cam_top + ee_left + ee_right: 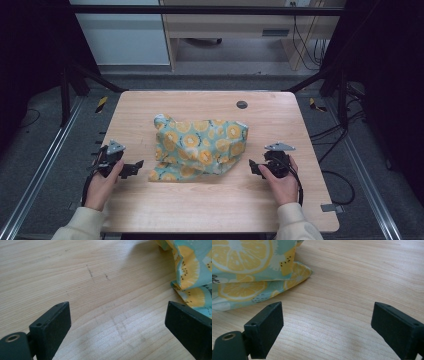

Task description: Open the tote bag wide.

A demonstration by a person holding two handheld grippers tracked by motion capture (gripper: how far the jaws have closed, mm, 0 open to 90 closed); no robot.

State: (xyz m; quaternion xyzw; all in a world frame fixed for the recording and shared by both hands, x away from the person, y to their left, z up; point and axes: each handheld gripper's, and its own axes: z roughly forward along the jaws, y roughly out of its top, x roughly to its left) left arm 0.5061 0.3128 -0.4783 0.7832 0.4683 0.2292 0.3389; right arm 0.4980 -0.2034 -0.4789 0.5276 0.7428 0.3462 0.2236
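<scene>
A crumpled teal cloth (200, 147) printed with yellow-orange citrus slices lies in a heap at the middle of the wooden table (210, 200). My left gripper (134, 169) rests on the table just left of the cloth's near-left corner, open, with bare wood between its jaws (115, 322). The cloth's edge (192, 272) shows at the upper right of the left gripper view. My right gripper (255, 167) sits just right of the cloth, open and empty (327, 322). A cloth corner (254, 277) fills the upper left of the right gripper view.
A small dark round grommet (242, 104) sits in the table near its far edge. Black frame posts (75, 80) rise at both far corners. Cables (340, 185) lie on the floor to the right. Bare wood lies in front of the cloth.
</scene>
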